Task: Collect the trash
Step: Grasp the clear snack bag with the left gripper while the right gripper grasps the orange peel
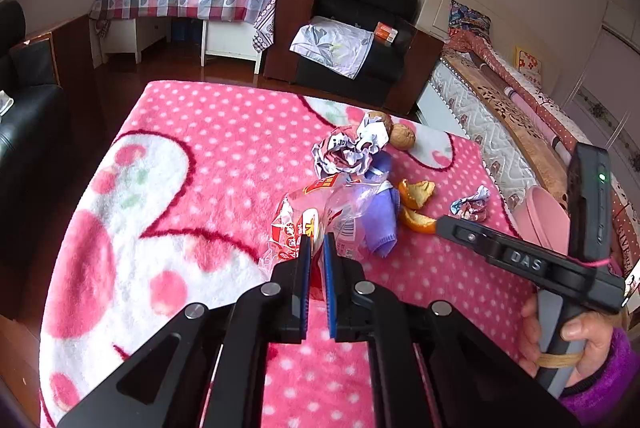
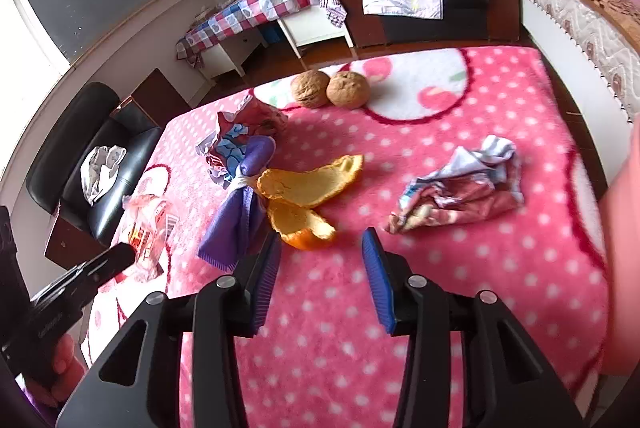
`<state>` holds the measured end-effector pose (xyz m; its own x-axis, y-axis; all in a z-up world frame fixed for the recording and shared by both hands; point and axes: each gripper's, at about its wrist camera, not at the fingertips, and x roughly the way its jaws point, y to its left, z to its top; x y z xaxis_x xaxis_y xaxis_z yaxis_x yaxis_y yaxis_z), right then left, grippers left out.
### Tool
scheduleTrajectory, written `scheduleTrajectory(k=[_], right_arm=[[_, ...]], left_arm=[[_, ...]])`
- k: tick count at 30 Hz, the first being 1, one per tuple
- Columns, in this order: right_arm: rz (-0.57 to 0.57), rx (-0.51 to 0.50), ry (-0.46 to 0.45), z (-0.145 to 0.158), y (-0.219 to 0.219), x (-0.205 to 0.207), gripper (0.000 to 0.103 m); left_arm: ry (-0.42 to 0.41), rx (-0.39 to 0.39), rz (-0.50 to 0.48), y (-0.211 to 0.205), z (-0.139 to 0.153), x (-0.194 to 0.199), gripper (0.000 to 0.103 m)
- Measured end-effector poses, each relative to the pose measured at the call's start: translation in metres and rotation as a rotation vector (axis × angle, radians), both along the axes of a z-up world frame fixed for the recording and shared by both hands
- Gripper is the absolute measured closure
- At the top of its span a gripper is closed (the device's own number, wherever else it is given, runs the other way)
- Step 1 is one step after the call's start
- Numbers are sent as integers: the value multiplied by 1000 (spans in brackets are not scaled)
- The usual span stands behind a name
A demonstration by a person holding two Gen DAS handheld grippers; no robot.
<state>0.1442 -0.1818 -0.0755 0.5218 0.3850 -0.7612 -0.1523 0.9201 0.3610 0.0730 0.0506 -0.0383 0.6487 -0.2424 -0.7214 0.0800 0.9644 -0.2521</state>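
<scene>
Left wrist view looks down on a pink polka-dot blanket (image 1: 208, 156) strewn with trash, where the left gripper (image 1: 317, 240) is clenched on the near edge of a clear plastic wrapper (image 1: 316, 212) printed with red Chinese characters and a barcode; the characters are too crumpled to read. Just beyond the wrapper lies a purple cloth (image 1: 384, 224), and farther off a crumpled foil wrapper (image 1: 352, 148) with two walnuts (image 1: 402, 135) behind it. To the right sit pieces of orange peel (image 1: 416, 202) and a small crumpled candy wrapper (image 1: 472, 206). The right gripper (image 2: 322, 242) reaches in from the right in this view, its black body marked "DAS", gripped by a hand (image 1: 576, 344) in a purple sleeve; a pink bin (image 1: 540, 216) stands just past the blanket's right edge. In the right wrist view that gripper's jaws are released and stand apart with nothing between them, hovering close to the orange peel, the purple cloth just to their left and the candy wrapper to their right. Far across the room, a checked tablecloth (image 1: 188, 2) covers a table bearing a brown paper bag with a New Balance logo, and a black armchair (image 1: 360, 28) holds an orange box whose writing is too small to read.
</scene>
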Motion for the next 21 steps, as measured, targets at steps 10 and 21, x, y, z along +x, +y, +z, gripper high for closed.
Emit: scheduleTrajectory(k=[10,21], right_arm=[[12,-11,-10,-2,4,0,81],[-29,13,-91,25,-26,-38,84]], left_arm=[[2,-20,4,3,3,-4,97],[-21,-8,-27,-17,16,-16,97]])
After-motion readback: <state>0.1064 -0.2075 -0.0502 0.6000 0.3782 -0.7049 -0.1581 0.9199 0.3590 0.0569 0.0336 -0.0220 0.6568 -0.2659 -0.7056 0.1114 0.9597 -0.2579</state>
